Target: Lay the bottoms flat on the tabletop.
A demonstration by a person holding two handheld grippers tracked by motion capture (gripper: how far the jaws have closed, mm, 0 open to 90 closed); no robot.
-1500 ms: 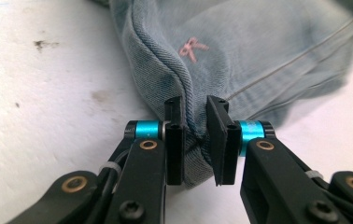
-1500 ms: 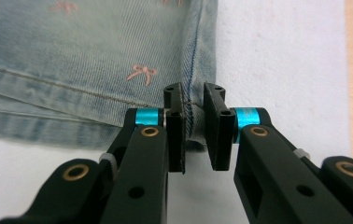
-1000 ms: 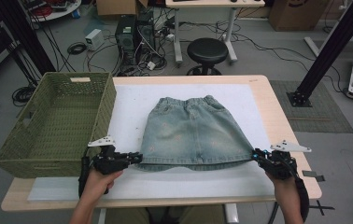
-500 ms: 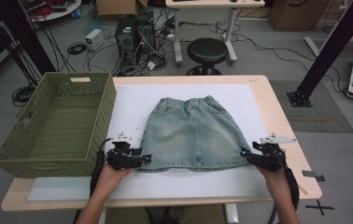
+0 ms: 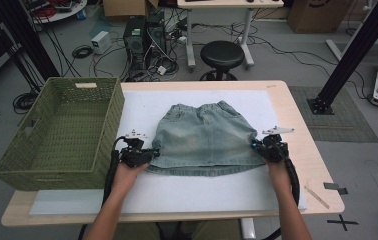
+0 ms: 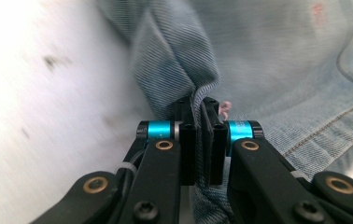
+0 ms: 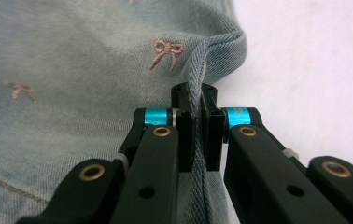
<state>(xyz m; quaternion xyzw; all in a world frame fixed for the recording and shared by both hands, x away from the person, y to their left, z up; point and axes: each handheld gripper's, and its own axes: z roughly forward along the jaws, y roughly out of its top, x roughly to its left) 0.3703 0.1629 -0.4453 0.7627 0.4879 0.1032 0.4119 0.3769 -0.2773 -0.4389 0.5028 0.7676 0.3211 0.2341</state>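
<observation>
Now we've got the left gripper (image 6: 198, 105) and right gripper (image 7: 195, 100) clamped on the denim skirt (image 5: 204, 140), mid-table (image 5: 297, 115), by its side edges; uneven pulling could slip denim free.

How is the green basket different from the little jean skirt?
The green basket stands tall with woven walls; the denim skirt lies flat on the white mat. The basket is stiff and touched by no gripper; the skirt is soft, bunched where the left gripper and right gripper pinch its side edges. The basket is olive green; the skirt is faded blue with pink bows. Both sit on the table.
</observation>
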